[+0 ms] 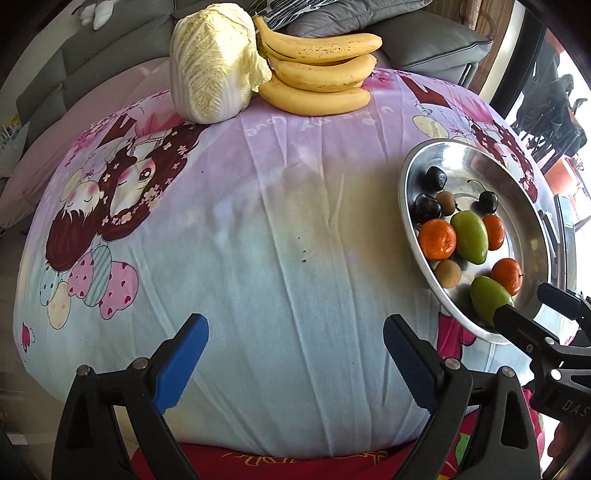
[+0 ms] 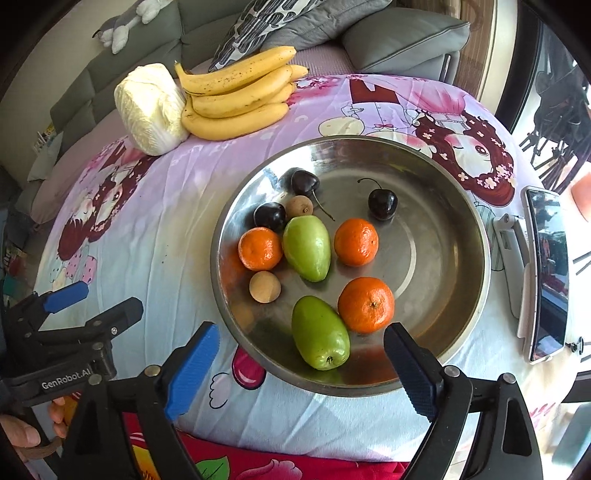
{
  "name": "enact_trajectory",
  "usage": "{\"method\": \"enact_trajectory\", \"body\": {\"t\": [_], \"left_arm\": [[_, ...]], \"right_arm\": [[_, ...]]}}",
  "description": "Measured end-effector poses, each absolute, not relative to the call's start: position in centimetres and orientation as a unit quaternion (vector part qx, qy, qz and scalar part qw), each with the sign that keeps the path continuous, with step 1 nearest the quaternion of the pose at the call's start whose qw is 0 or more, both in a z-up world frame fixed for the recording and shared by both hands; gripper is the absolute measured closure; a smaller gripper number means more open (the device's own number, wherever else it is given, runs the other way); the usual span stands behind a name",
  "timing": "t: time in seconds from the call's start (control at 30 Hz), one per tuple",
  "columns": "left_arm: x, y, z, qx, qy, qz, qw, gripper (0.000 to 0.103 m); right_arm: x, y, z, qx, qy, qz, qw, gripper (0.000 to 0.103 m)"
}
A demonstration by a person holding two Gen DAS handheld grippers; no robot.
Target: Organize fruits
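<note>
A round metal bowl (image 2: 454, 206) stands on the cartoon-print tablecloth and holds small fruits: two green fruits (image 2: 307, 246), three mandarins (image 2: 365, 304), three dark cherries (image 2: 382, 204) and two small brown fruits (image 2: 264, 287). The bowl also shows at the right of the left wrist view (image 1: 410, 177). My right gripper (image 2: 299, 369) is open and empty at the bowl's near rim, in front of the nearer green fruit (image 2: 320, 336). My left gripper (image 1: 295, 363) is open and empty over bare cloth, left of the bowl.
A bunch of bananas (image 2: 236, 98) and a napa cabbage (image 2: 151, 109) lie at the table's far edge. A phone on a white stand (image 2: 546, 269) lies right of the bowl. A grey sofa with cushions (image 2: 399, 33) stands behind the table.
</note>
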State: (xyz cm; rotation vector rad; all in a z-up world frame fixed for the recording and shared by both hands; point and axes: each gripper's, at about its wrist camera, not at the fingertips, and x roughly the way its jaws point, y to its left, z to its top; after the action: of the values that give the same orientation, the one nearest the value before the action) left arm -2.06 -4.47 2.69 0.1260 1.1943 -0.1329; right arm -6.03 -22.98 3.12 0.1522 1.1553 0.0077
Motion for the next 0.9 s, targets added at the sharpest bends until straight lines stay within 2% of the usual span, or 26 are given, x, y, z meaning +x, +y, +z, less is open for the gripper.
{"method": "enact_trajectory", "body": {"t": [0.2,0.5,0.9], "left_arm": [[-3.3,-3.2,2.6,0.083,0.556,-0.030,0.827,0.007],[-4.1,-1.5,2.4,0.040,0.563,-0.024,0.825,0.007],[-4.3,-1.5,1.9,0.035,0.573,-0.021,0.819,0.007]], "right_arm": [[-6.8,-22.1,2.8,0.061,0.545,0.004,0.836,0.007],[-7.6,-21.6,2.3,0.056,0.547,-0.004,0.835,0.007],[-7.8,-21.7,1.8,0.056,0.551,-0.008,0.833,0.007]]}}
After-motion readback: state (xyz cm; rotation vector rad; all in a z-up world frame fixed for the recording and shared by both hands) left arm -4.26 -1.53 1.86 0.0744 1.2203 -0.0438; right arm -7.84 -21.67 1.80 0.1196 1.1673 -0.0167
